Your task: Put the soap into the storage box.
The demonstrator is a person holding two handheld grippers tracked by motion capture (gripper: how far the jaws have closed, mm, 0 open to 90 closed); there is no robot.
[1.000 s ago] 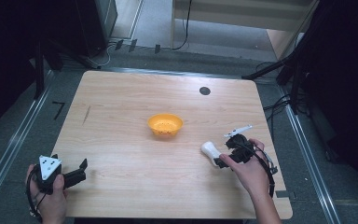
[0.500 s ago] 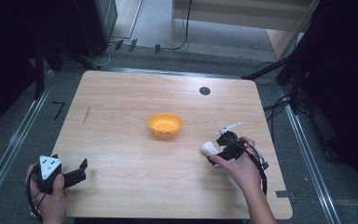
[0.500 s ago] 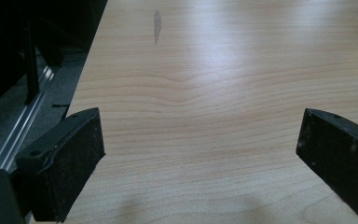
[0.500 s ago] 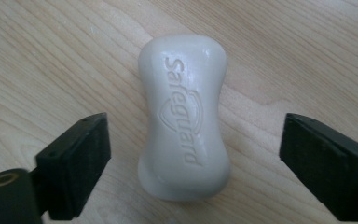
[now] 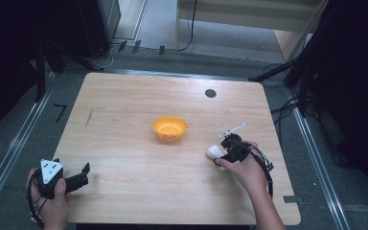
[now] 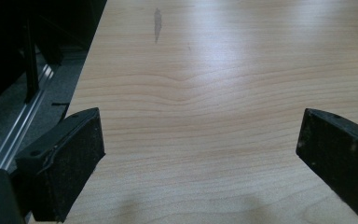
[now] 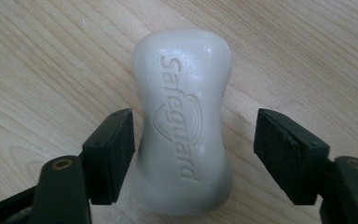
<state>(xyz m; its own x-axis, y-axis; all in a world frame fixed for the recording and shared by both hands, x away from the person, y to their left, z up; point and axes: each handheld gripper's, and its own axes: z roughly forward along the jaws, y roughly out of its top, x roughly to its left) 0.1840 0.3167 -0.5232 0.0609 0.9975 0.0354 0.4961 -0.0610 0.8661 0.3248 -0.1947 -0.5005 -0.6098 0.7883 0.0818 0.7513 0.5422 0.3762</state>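
**Right claw closing around a bar of soap**

The right gripper (image 7: 193, 154) straddles a white bar of soap (image 7: 182, 116) that lies flat on the wooden table (image 7: 51, 56). Its jaws have just been closing and now stand narrow, with the soap between them. The left-hand pad in the right gripper view sits at the waist of the bar, touching or nearly so, while the other pad stands clear with a strip of table visible between it and the soap. So the bar is not yet clamped. Raised lettering and a shield mark show on its top face.

In the high view the right gripper (image 5: 223, 155) is low over the right part of the table, the soap (image 5: 214, 152) poking out to its left. An orange bowl (image 5: 170, 128) sits near the middle of the table, apart from the soap, farther back and to the left.

The left gripper (image 5: 79, 175) rests at the near left corner of the table (image 5: 124, 96), well away from soap and bowl. Its jaws are spread wide over bare wood, holding nothing.
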